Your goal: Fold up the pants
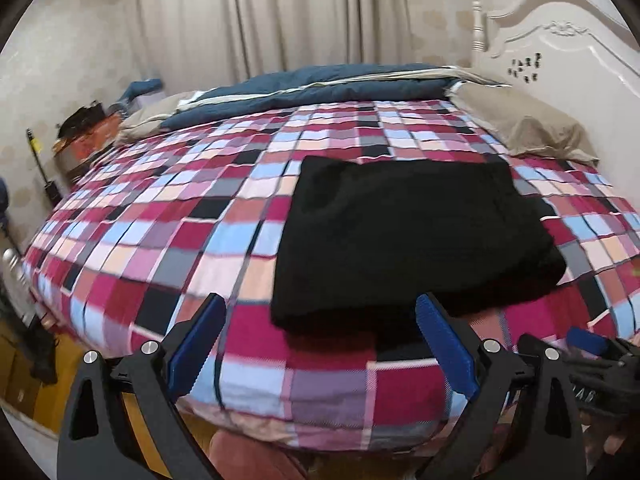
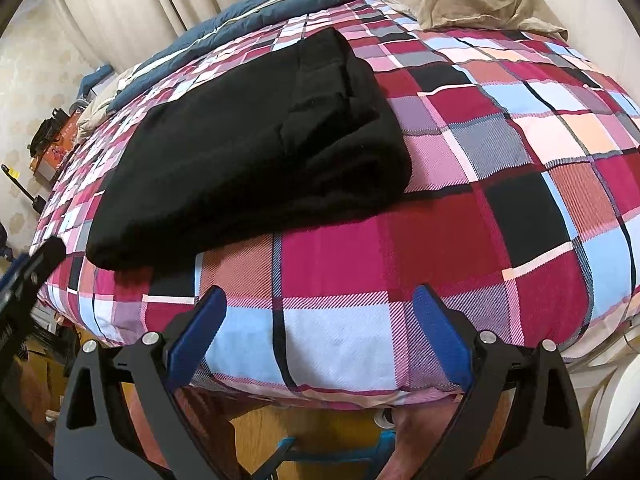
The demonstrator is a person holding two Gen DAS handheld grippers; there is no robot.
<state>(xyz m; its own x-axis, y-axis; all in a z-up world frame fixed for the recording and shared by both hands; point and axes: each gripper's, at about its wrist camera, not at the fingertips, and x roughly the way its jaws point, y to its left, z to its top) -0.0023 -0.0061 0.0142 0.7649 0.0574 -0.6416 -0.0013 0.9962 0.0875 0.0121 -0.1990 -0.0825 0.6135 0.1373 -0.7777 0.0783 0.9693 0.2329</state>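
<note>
The black pants [image 1: 412, 236] lie folded into a thick rectangle on the checked bedspread [image 1: 180, 216], near the bed's front edge. They also show in the right wrist view [image 2: 248, 148], up and to the left. My left gripper [image 1: 320, 312] is open and empty, just short of the pants' near edge. My right gripper [image 2: 318, 304] is open and empty over the bedspread [image 2: 480, 168], below and right of the pants. The right gripper also shows at the lower right of the left wrist view [image 1: 588, 344]. The left gripper's tip shows at the left edge of the right wrist view [image 2: 44, 254].
A blue duvet [image 1: 312, 88] and a beige pillow [image 1: 528, 124] lie at the far side. A white headboard [image 1: 560, 40] stands at the right, curtains [image 1: 260, 12] behind. Clutter [image 1: 84, 132] sits beside the bed at left. Wooden floor [image 2: 320, 420] lies below the bed edge.
</note>
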